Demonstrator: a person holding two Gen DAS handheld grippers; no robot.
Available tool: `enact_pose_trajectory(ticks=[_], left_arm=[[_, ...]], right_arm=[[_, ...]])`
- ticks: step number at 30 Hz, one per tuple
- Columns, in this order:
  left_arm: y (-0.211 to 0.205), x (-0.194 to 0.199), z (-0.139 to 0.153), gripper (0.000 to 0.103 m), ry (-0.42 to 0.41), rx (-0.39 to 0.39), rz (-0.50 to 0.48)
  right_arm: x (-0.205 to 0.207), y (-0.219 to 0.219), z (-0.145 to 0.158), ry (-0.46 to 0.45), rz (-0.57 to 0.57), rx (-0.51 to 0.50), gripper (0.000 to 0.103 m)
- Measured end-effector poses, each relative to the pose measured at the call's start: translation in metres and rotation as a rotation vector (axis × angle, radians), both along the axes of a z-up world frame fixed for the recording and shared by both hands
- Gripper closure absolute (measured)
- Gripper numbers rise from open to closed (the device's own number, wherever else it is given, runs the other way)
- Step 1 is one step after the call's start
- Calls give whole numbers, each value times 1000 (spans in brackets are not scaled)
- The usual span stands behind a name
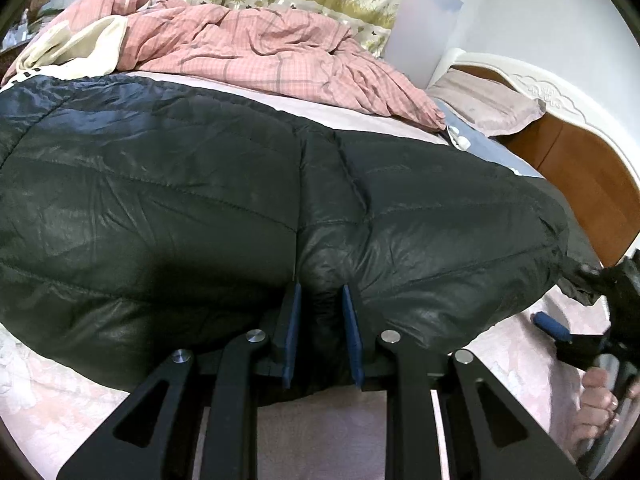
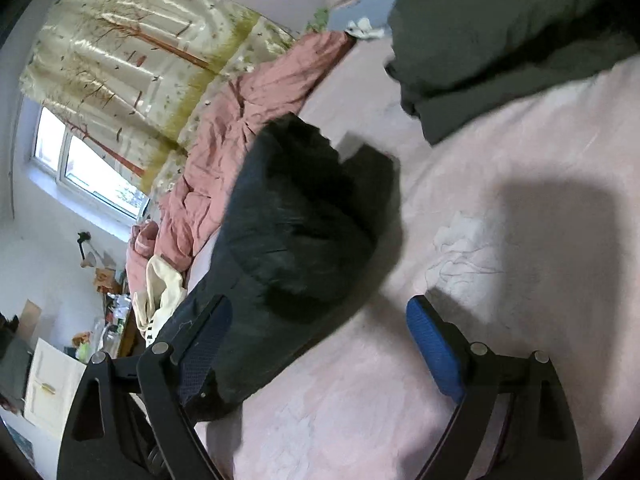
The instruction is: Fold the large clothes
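Jacket fills my left view on the near bed, my left gripper pinching its near hem, while only my right view shows my right gripper spread wide.

The jacket is cut off at the left edge of the left wrist view. The clutter below the window is too small to identify.
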State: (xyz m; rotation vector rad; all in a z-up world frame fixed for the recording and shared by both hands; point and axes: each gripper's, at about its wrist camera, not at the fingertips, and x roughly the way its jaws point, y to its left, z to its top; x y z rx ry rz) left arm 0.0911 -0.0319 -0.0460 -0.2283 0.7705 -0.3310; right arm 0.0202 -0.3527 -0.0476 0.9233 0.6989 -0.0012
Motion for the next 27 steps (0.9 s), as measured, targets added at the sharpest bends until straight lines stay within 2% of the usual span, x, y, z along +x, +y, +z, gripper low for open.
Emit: enact_pose_trajectory(ticks=[3,7,9,11,12,13,14,15,17,18,19,21,23,25,27], left_arm=[[0,1,0,81,-2,-2,2],[-2,-1,0,80,-7,3,4],[-3,-1,0,76,-10,-3,-1],[-2,-1,2,60,-14,-30,-31],[-2,-4,5,56,-17,-35,-39],[-1,-8,11,58,-14,-18,-18],[-2,-17,23,59,-43,18,3],[-4,-33,42,56,-141,70,-8],[-4,-56,77,36,-323,190,32],[3,-63,93,18,-379,229,89],[11,-66,103,10,-399,241,132],[39,-66,121,10,-390,239,228],[66,-59,124,10,-339,236,258],[91,-47,114,10,-263,205,235],[110,-25,90,10,-135,159,196]], right_arm=[[18,7,4,10,3,-45,12],[40,13,-1,-37,54,50,12],[53,13,-5,-46,38,67,13],[66,13,-7,-26,45,37,24],[67,12,-7,-19,42,24,33],[65,12,-6,-25,31,13,48],[61,13,0,-38,15,-35,55],[60,13,4,-44,19,-81,67],[58,15,18,-54,32,-185,72],[57,11,26,-57,31,-235,74],[54,7,32,-63,20,-275,75],[42,-6,49,-61,-32,-351,76],[26,-20,68,-57,-82,-393,76],[13,-27,82,-68,-77,-446,76],[6,-31,90,-75,-60,-496,76]])
